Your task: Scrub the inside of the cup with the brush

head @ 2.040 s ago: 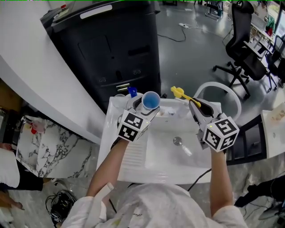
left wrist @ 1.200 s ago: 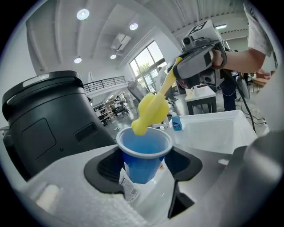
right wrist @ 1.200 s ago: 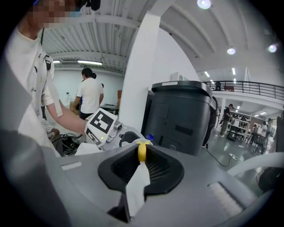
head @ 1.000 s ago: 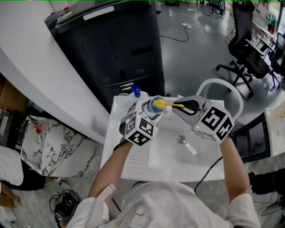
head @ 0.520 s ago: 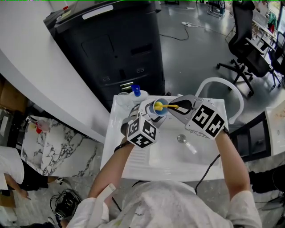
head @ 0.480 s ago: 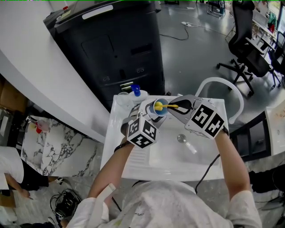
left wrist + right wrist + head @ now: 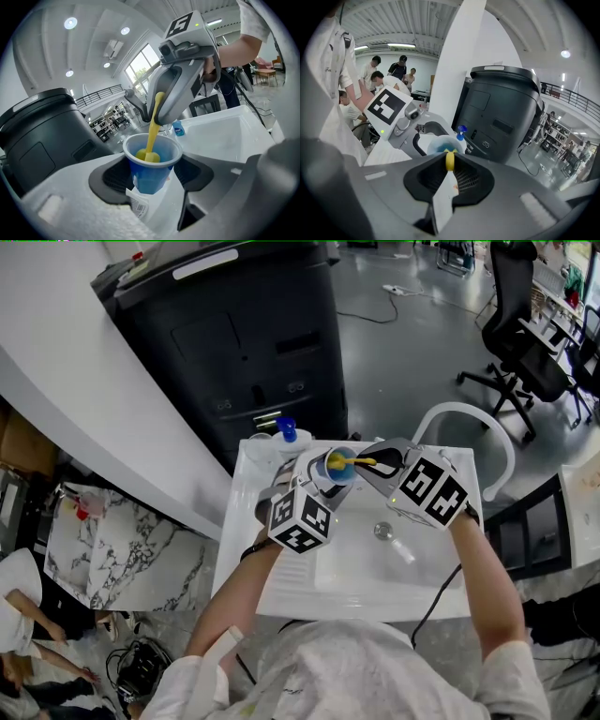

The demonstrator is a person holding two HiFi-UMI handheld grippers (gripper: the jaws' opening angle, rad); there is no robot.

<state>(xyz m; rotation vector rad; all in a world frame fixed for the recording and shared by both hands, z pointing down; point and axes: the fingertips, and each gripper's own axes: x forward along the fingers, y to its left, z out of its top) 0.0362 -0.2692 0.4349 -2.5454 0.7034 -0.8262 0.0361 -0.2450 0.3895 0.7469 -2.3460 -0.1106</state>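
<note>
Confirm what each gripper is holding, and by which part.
Left gripper holds the blue cup by its side walls, below the rim. Right gripper holds the yellow brush by the handle's end; the brush head sits inside the cup.

The blue cup [image 7: 151, 172] sits upright with its mouth open, pressed on both sides between the dark fingers [image 7: 111, 179] of the left gripper [image 7: 151, 180]. The yellow brush [image 7: 153, 133] slants down through the cup's mouth. Its rounded yellow head lies low inside the cup, against the inner wall. Its slim handle rises out over the rim and is clamped between the fingers [image 7: 425, 182] of the right gripper [image 7: 450, 169].
</note>
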